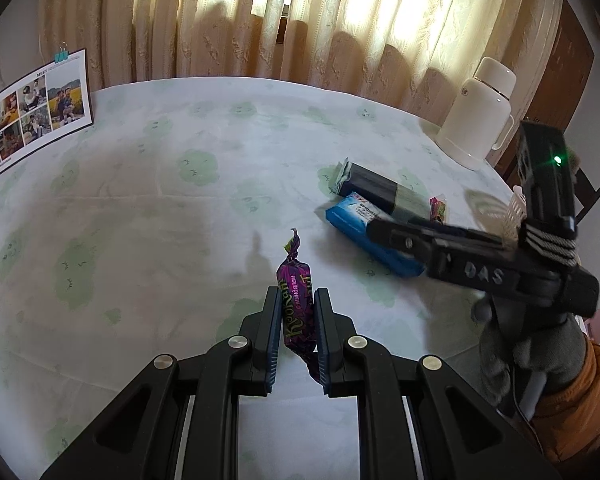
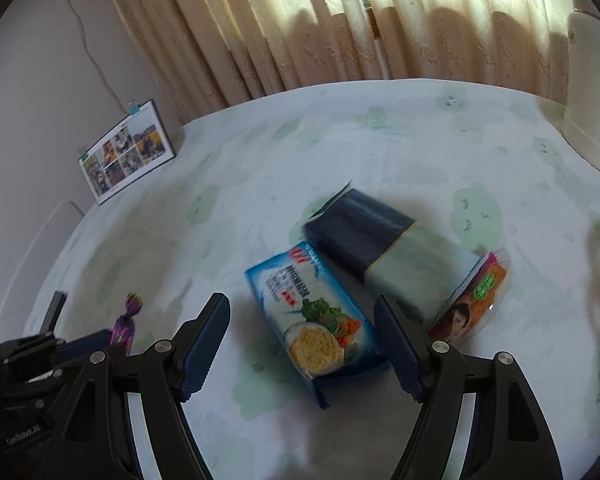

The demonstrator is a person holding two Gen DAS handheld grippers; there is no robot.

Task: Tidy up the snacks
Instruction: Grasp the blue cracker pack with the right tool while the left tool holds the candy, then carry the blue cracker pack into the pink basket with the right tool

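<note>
My left gripper [image 1: 297,300] is shut on a purple wrapped candy [image 1: 297,300], held above the tablecloth; the candy also shows in the right wrist view [image 2: 126,326]. My right gripper [image 2: 302,312] is open and hovers over a blue cracker pack [image 2: 314,320], its fingers on either side of it. A dark navy-and-green pack [image 2: 384,256] lies just behind the blue one. A small orange-and-pink snack bag [image 2: 474,300] lies to the right. In the left wrist view the blue pack [image 1: 364,232] sits partly under the right gripper.
A white thermos jug [image 1: 476,112] stands at the table's far right. A photo calendar [image 1: 32,112] leans at the far left. A white basket [image 1: 514,212] shows behind the right gripper. Curtains hang behind the table [image 1: 180,200].
</note>
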